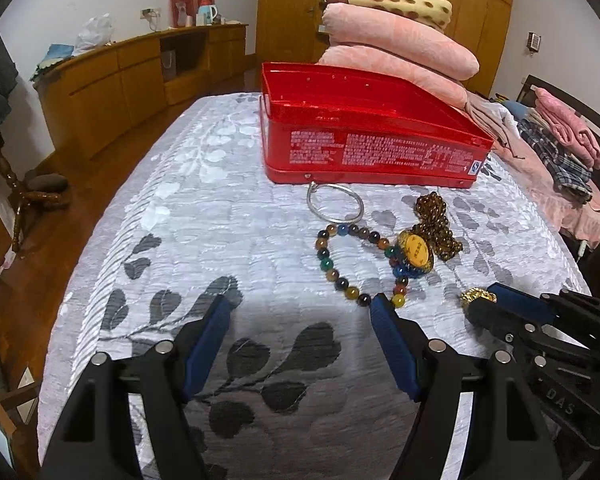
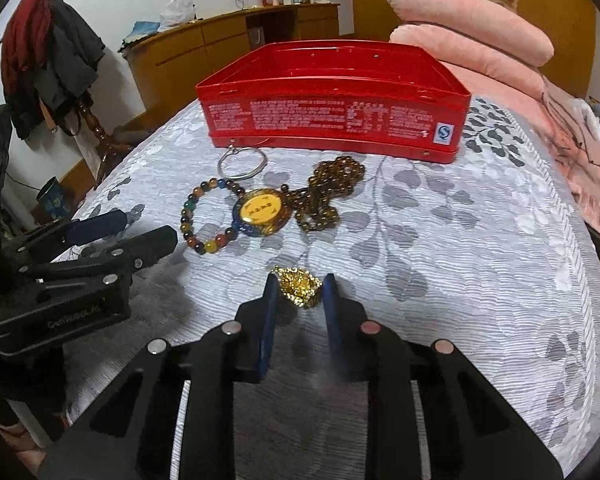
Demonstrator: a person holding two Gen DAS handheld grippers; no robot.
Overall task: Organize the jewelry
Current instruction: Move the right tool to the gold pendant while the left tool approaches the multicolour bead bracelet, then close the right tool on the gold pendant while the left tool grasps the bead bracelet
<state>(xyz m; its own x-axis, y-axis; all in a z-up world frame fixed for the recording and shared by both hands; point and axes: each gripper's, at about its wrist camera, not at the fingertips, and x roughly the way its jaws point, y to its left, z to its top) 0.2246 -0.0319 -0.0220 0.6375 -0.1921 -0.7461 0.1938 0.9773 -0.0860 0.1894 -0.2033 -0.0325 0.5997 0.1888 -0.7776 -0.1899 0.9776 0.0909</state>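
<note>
So, left gripper point(image 1: 300, 304) sits at the left, jaws spread wide with nothing between them, over bare bedspread point(image 2: 460, 240); its right fingertip is just beside the near beads of the multicolour bead bracelet point(image 1: 340, 256), contact unclear. Next right: silver ring point(image 2: 242, 164) lies against the front wall of the open red tin point(image 2: 332, 124), touching the bracelet's far side. The yellow-faced pendant point(image 2: 262, 210) overlaps the bracelet's right edge, with the brown bead chain point(image 2: 328, 192) heaped just right of it. Nearer the camera and right of the bracelet, the gold chain bundle point(image 2: 300, 290) lies on the bedspread between the right gripper point(image 2: 300, 296) fingertips, jaws clamped on it, both blue pads point(image 2: 270, 312) pressing its sides. Far right: folded pink blankets point(image 2: 480, 32) behind the tin.
</note>
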